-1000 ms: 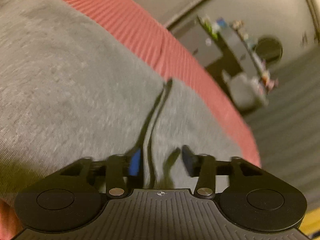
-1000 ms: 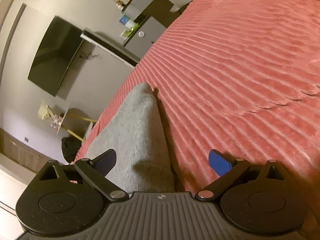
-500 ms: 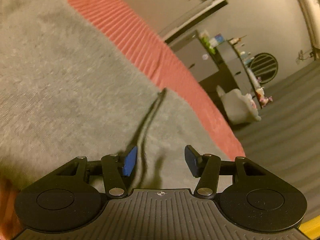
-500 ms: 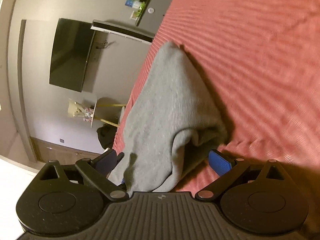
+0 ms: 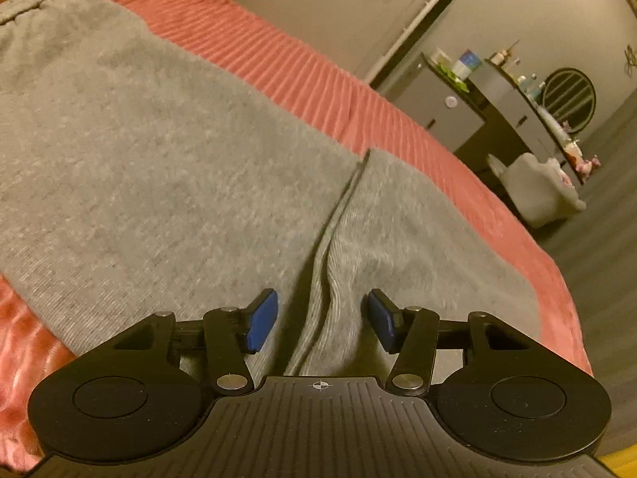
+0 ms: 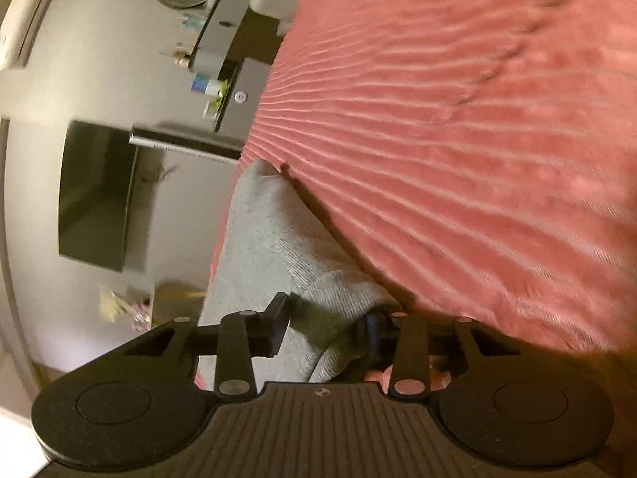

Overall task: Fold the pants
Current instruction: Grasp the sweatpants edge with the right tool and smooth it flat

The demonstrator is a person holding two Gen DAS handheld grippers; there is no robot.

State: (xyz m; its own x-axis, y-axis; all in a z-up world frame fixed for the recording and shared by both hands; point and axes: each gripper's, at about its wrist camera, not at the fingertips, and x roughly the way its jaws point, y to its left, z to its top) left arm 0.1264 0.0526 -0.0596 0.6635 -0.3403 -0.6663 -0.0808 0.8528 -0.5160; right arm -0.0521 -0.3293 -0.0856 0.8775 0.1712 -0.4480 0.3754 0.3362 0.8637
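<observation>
Left tool [image 5: 322, 320] released, our fingers straddling a ridge of the grey pants [image 5: 159, 159] spread on the red bed [image 5: 302, 71], right tool [image 6: 326, 328] now clenched on a pants fold, wider apart earlier

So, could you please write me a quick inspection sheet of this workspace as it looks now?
Surface: red ribbed bedspread, wrinkled.
Job's things: grey pants lie flat, one layer edge overlapping.
Clutter: nothing seen on the bed.
Grippers: left hand-held gripper open, straddling a fabric ridge; right hand-held gripper closing around a bunched fold, contact unclear.
Cables: nothing seen.
Surroundings: wall TV, cabinet with bottles, round mirror, pale chair.
</observation>
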